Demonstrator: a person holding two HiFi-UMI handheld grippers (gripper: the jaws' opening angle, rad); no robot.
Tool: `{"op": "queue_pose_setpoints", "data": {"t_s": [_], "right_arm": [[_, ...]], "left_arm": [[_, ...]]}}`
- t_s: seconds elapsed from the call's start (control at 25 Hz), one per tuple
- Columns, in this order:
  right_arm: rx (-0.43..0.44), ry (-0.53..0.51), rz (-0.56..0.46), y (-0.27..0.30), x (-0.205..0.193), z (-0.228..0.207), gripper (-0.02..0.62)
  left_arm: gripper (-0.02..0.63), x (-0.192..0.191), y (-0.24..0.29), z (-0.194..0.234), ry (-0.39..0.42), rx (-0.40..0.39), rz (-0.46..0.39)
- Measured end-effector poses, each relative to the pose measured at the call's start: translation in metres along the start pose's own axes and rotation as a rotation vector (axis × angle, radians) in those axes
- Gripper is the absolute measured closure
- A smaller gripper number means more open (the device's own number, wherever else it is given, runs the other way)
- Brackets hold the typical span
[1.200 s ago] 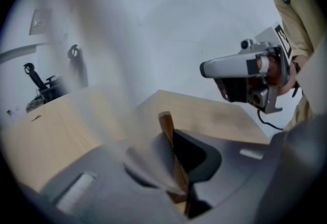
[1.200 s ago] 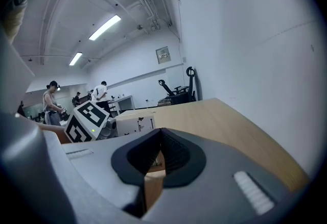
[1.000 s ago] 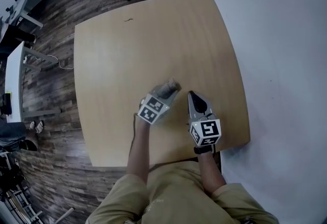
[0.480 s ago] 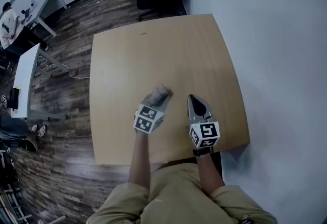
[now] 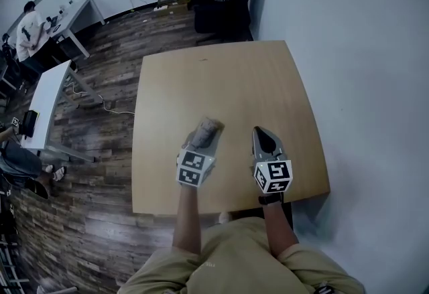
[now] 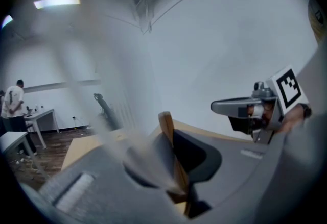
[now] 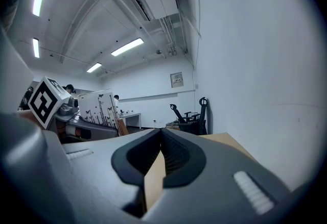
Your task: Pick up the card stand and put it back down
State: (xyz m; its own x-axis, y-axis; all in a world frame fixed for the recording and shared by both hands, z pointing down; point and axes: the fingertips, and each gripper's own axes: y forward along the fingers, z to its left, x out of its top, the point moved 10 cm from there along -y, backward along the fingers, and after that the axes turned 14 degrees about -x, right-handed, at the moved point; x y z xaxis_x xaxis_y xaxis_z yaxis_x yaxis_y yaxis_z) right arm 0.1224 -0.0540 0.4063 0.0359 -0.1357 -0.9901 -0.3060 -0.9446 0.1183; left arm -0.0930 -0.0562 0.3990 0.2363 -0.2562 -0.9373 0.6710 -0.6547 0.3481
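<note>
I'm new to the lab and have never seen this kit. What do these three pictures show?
There is no robot: a person holds a two-fingered gripper in each hand. The top-down picture comes from a camera on the person's head; the other two come from cameras riding on the grippers, looking along their fingers. The left gripper is shut on a wooden card stand bearing a white printed card, held above the wooden table. The right gripper has its fingers together, holding nothing. Nothing else seems to lie on the table.
</note>
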Motion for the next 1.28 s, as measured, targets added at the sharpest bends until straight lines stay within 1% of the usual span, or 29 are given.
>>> {"op": "queue_pose_setpoints", "data": {"t_s": [0.2,0.36,0.48,0.6,0.72,0.88,1.12,1.28], "right_arm": [[0.021,-0.026,-0.038,-0.010,0.018,0.017,0.589],[0.047,-0.047,-0.061,-0.015,0.030,0.030,0.589],[0.065,-0.064,-0.086,-0.017,0.039,0.041,0.589],[0.081,-0.076,-0.101,-0.022,0.043,0.056,0.590],[0.094,-0.082,-0.107,-0.027,0.044,0.066,0.591],[0.107,-0.092,-0.106,-0.031,0.040,0.077,0.589],[0.150,-0.120,-0.076,-0.040,0.032,0.088,0.591],[0.202,-0.135,-0.060,-0.028,0.032,0.094,0.589]], "left_arm": [[0.566,0.008,-0.033,-0.005,0.003,0.098,-0.085],[0.566,0.017,-0.055,-0.009,0.058,0.158,-0.156],[0.566,0.024,-0.068,-0.013,0.091,0.193,-0.219],[0.566,0.024,-0.082,-0.016,0.102,0.208,-0.254],[0.566,0.021,-0.092,-0.020,0.108,0.222,-0.275],[0.566,0.014,-0.103,-0.019,0.110,0.238,-0.276],[0.566,-0.002,-0.114,-0.020,0.061,0.262,-0.289],[0.566,-0.006,-0.112,-0.017,0.035,0.284,-0.286]]}}
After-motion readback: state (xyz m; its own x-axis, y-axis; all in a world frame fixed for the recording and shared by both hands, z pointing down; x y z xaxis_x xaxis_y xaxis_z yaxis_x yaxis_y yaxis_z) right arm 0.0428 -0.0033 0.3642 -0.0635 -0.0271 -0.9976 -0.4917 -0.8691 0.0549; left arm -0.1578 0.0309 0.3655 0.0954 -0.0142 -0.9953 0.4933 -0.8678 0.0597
